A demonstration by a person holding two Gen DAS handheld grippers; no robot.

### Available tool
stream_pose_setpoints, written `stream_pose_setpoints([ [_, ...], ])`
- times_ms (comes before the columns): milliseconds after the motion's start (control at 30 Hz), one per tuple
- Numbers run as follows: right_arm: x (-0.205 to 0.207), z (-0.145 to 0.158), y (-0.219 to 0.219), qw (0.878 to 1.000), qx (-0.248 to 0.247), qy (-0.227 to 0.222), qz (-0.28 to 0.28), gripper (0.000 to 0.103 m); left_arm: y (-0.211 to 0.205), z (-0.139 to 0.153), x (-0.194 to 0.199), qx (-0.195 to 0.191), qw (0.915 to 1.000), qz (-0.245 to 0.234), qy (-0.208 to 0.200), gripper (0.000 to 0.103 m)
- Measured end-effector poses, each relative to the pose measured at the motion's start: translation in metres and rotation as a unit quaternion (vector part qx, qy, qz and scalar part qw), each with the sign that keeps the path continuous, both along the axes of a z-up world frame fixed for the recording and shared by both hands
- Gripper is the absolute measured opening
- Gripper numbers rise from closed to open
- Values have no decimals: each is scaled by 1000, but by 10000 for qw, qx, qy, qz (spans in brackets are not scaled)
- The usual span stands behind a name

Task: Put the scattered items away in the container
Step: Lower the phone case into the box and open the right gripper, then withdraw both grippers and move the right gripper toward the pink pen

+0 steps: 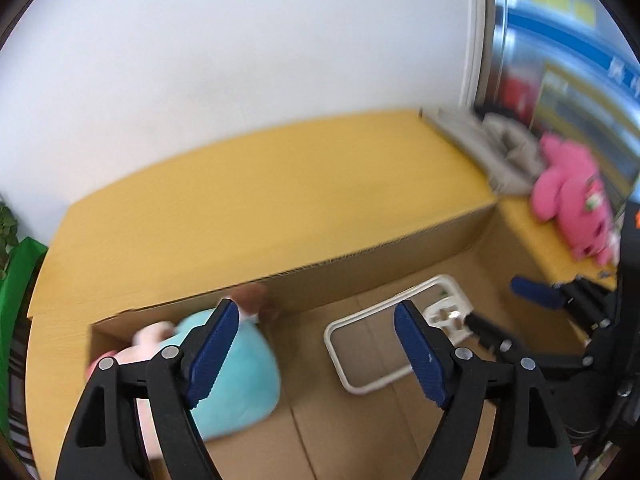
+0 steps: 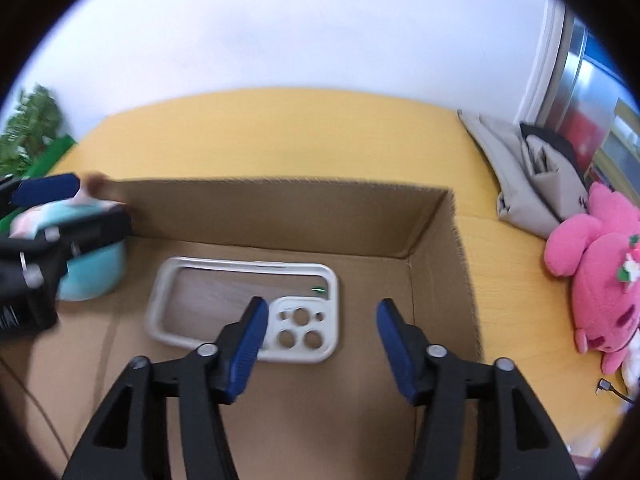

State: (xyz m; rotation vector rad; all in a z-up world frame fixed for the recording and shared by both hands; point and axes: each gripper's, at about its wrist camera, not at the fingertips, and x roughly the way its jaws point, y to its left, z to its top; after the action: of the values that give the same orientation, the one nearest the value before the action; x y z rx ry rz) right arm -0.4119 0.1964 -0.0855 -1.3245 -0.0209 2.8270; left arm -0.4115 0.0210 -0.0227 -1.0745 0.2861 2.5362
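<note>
Hovering over the cardboard box (image 2: pixel 288 216), both grippers are sitting empty w/ jaws apart: left gripper (image 1: pixel 316 350) above the box's left end, right gripper (image 2: pixel 322 346) above the right half. Judging by layout, the job is approx. midway: a teal plush (image 1: pixel 240 376) and a phone case (image 2: pixel 244 308) are already lying on the box floor, well apart, while a pink plush (image 2: pixel 600 276) and a grey pouch (image 2: pixel 528 176) are still waiting on the worktop (image 2: pixel 280 132), outside the box's right wall.

Next move prob. calls for the right gripper swinging out over that wall to the pink plush, nearest item, then closing on a limb or body fold.

Materials: box is brown corrugated card, matte, straight-walled. Phone case looks like a rigid off-white frame w/ clear back & round camera cutouts. Both plushes are soft, fuzzy, rounded; should squash under the blue ribbed pads (image 2: pixel 248 348). Pouch is limp fabric, slumping against itself. Worktop is smooth yellow wood-grain.
</note>
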Motion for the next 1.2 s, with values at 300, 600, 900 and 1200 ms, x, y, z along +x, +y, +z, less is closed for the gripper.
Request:
stream_pose_setpoints([
  [300,142,75,-11,9955,-115,929,147,78,-88,91,172,687,9882,214,1349,103],
  [600,224,83,-20,9928,214,1178,55,78,-126,82,280,804,9853,474,1433,103],
  [900,268,82,-41,9927,241,1168,190,78,-129,49,310,1076,9869,509,1090,103],
  [1200,275,76,-46,9934,235,1098,217,78,-116,34,313,1046,9891,452,935,103],
])
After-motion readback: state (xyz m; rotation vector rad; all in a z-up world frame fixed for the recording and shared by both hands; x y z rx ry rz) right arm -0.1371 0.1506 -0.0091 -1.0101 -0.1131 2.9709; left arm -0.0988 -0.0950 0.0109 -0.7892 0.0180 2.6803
